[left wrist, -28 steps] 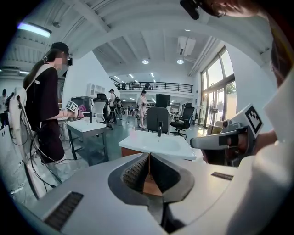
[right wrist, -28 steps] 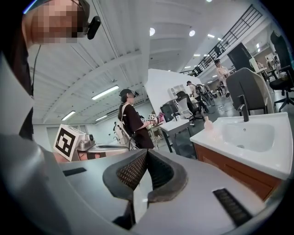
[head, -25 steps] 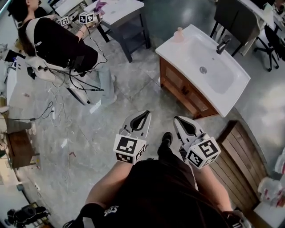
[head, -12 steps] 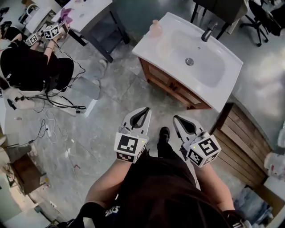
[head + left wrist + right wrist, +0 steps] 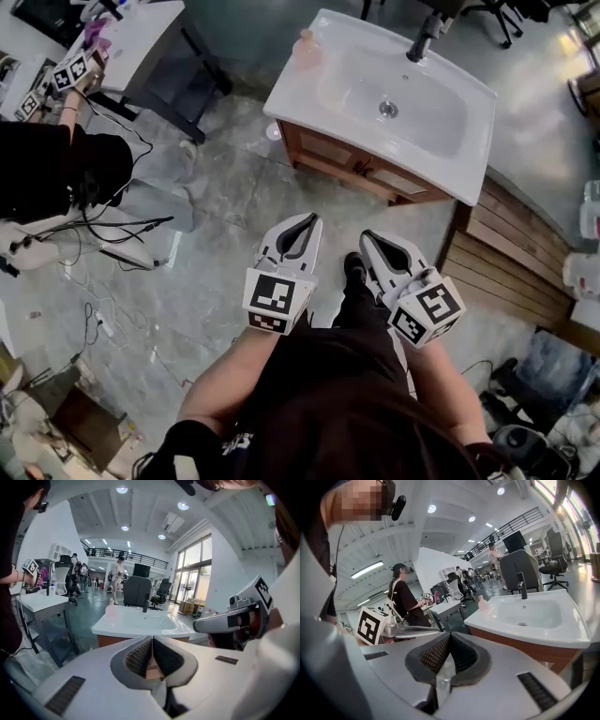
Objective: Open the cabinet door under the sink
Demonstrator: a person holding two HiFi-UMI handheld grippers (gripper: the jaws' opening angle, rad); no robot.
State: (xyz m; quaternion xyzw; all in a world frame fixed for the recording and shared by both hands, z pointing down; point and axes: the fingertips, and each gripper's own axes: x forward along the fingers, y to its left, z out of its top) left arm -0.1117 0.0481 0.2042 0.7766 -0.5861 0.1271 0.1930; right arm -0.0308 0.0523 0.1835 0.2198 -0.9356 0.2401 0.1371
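Clenched and empty, the left gripper [image 5: 304, 219] and right gripper [image 5: 368, 235] are pointing toward the cabinet [image 5: 349, 166] ahead — well apart, the right slightly nearer.

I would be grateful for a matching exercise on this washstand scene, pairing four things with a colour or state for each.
Things:
1. faucet
2. bottle
3. cabinet
4. left gripper

Colours or states:
A. brown wood
B. shut and empty
C. black
D. pale pink

Pairs: 1-C, 2-D, 3-A, 4-B
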